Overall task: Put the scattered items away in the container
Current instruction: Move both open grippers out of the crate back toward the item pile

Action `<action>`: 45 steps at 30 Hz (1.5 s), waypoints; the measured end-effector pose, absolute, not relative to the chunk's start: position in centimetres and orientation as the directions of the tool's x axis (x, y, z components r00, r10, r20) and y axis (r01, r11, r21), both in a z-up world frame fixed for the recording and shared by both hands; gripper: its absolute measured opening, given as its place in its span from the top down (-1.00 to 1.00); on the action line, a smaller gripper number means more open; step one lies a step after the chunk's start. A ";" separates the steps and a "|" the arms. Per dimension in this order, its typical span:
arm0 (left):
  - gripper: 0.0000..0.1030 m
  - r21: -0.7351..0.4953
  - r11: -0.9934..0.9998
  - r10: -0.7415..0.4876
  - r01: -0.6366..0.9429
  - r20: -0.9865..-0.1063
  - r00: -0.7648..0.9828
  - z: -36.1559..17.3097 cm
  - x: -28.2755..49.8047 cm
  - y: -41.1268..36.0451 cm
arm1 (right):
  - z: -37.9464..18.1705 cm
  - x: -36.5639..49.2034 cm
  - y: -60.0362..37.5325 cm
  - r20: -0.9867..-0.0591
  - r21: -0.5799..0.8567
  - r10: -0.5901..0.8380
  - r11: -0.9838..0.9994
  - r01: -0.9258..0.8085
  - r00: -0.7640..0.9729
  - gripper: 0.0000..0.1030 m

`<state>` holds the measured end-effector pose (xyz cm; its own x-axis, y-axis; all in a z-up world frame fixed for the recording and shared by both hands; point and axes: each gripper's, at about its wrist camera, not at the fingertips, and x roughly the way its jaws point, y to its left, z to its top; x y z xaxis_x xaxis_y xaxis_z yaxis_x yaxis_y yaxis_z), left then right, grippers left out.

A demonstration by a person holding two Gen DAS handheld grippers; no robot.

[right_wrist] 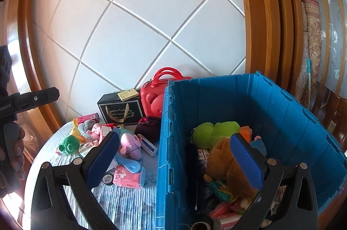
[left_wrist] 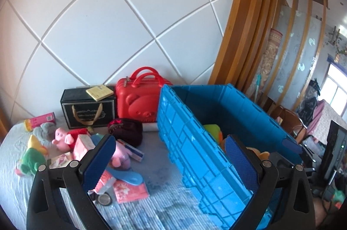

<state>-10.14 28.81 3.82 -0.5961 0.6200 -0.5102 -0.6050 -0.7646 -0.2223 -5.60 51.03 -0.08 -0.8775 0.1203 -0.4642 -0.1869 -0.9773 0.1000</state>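
A blue plastic crate (left_wrist: 195, 143) (right_wrist: 271, 104) stands on the bed at the right; in it lie a green plush (right_wrist: 214, 132), a brown plush (right_wrist: 225, 162) and several small packets. Left of the crate lie scattered toys: a pink pig plush (left_wrist: 63, 138) (right_wrist: 130, 145), a green and yellow plush (left_wrist: 32, 156) (right_wrist: 69, 143), a blue brush (left_wrist: 128, 175) (right_wrist: 128, 164), pink packets (left_wrist: 130, 191) (right_wrist: 128, 180) and a dark pouch (left_wrist: 128, 130) (right_wrist: 149, 125). My left gripper (left_wrist: 171, 162) hangs open above the crate's left wall. My right gripper (right_wrist: 173, 162) is open too, straddling that wall, holding nothing.
A red bear case (left_wrist: 138, 97) (right_wrist: 156, 95) and a black gift box (left_wrist: 89, 110) (right_wrist: 119, 108) stand against the white panelled wall. A pink tube (left_wrist: 41, 119) lies far left. A hand holding the other gripper's handle (right_wrist: 13, 143) shows at the left edge. Wooden frames rise at the right.
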 end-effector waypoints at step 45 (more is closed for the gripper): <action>-0.98 -0.212 -0.930 0.360 -0.300 -0.683 -0.635 -8.4 -18.9 1.3 | -8.2 -17.3 29.4 -0.634 0.057 -0.052 -0.998 0.020 -0.771 -1.00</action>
<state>-18.92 1.34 -8.36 -0.6352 0.3602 -0.6832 -0.2997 -0.9302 -0.2118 -17.26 29.44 -8.15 -0.7715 -0.0519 -0.6342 0.0199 -0.9981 0.0575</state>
